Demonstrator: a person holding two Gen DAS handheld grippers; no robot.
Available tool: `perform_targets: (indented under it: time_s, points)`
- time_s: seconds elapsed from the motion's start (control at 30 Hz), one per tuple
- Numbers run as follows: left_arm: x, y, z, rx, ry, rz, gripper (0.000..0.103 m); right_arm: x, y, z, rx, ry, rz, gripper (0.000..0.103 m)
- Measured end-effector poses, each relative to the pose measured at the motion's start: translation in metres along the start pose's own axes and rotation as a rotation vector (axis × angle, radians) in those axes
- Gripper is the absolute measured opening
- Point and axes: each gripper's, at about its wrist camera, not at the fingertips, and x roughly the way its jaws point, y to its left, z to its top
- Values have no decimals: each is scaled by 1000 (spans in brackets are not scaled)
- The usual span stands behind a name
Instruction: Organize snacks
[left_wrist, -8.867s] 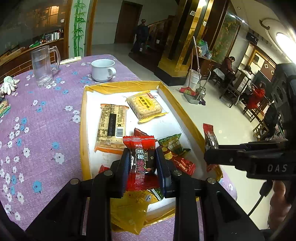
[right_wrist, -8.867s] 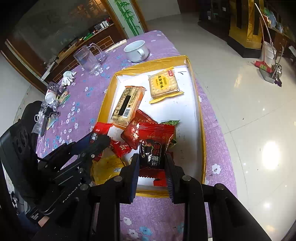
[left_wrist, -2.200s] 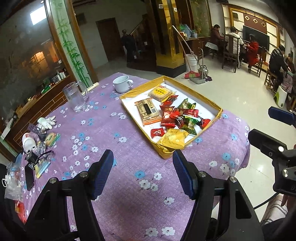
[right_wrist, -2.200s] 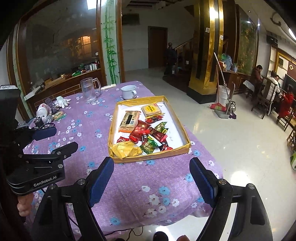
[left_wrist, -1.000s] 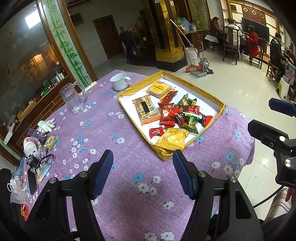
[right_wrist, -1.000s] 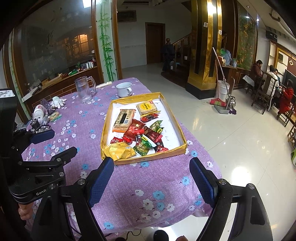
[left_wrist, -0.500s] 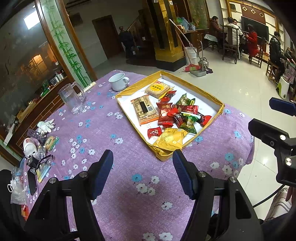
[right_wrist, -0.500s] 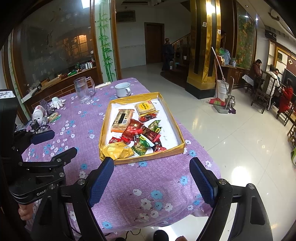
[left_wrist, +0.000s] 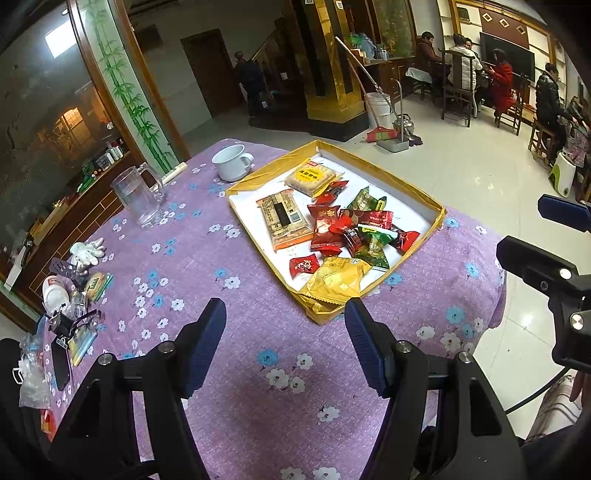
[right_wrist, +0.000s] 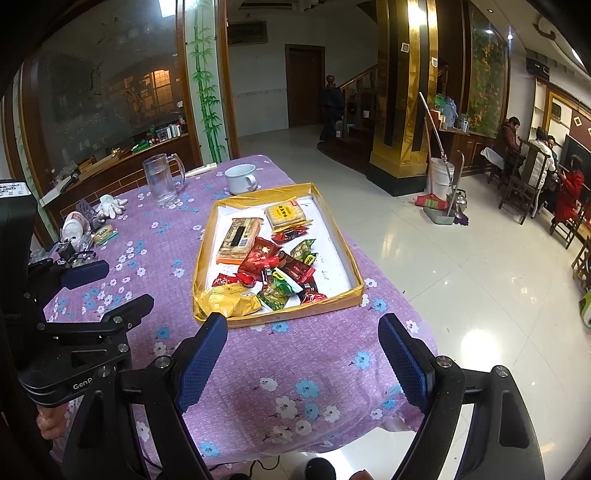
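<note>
Both the left gripper (left_wrist: 284, 343) and right gripper (right_wrist: 303, 354) hover with jaws wide and empty off the near edge of the gold-rimmed white cardboard tray (right_wrist: 202, 254); advise approaching the jumbled wrapped snacks (right_wrist: 284, 271) singly.

Table w/ purple floral cloth (right_wrist: 236, 362) carries gold-rimmed tray (right_wrist: 205, 254), glass mug (right_wrist: 160, 181), white cup (right_wrist: 240, 178), white gloves (right_wrist: 110, 204).

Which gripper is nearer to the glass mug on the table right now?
Left, as far as the views show. The left gripper hangs over the cloth on the glass mug's side of the tray; the right gripper sits beyond it, farther from the mug.
</note>
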Motion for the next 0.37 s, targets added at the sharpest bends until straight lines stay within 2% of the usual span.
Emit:
perform_targets:
  time_s: [0.37]
  points:
    - [0, -1, 5, -1, -19, -42, 67, 4, -4, 2, 6, 7, -2, 86]
